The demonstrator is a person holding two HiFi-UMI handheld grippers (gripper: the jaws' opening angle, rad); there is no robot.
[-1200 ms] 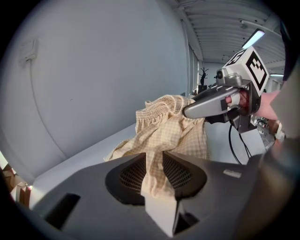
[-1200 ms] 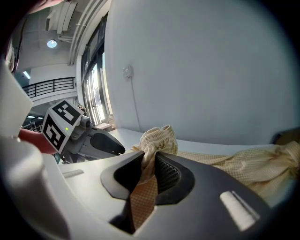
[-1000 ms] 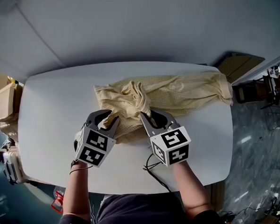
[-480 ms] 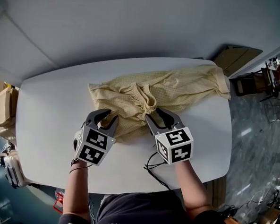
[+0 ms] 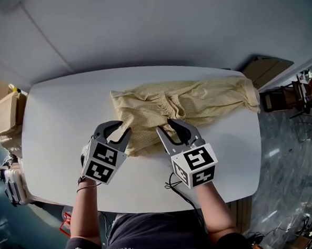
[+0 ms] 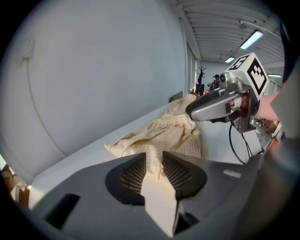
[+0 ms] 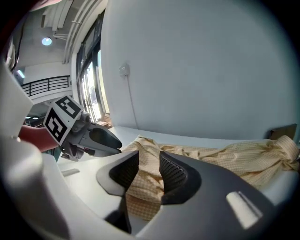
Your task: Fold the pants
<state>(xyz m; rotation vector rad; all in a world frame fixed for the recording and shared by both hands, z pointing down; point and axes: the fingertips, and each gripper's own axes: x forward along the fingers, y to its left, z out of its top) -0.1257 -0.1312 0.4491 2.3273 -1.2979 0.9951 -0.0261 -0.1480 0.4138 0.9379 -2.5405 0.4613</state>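
Pinching pants [image 5: 199, 100] on the white table [image 5: 61, 121], left gripper [image 5: 123, 129] holds; right gripper [image 5: 164, 125], just narrowing, gapes empty.

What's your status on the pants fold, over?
Left gripper shut on pants edge. Right gripper open, jaws just been closing, pants between them. Pants rumpled across table, not yet folded. Nothing in the way.

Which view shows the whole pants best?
The head view: the yellow pants show almost whole on the white table. The left gripper view gives only the near end, foreshortened; the right gripper view a longer stretch, low and oblique.
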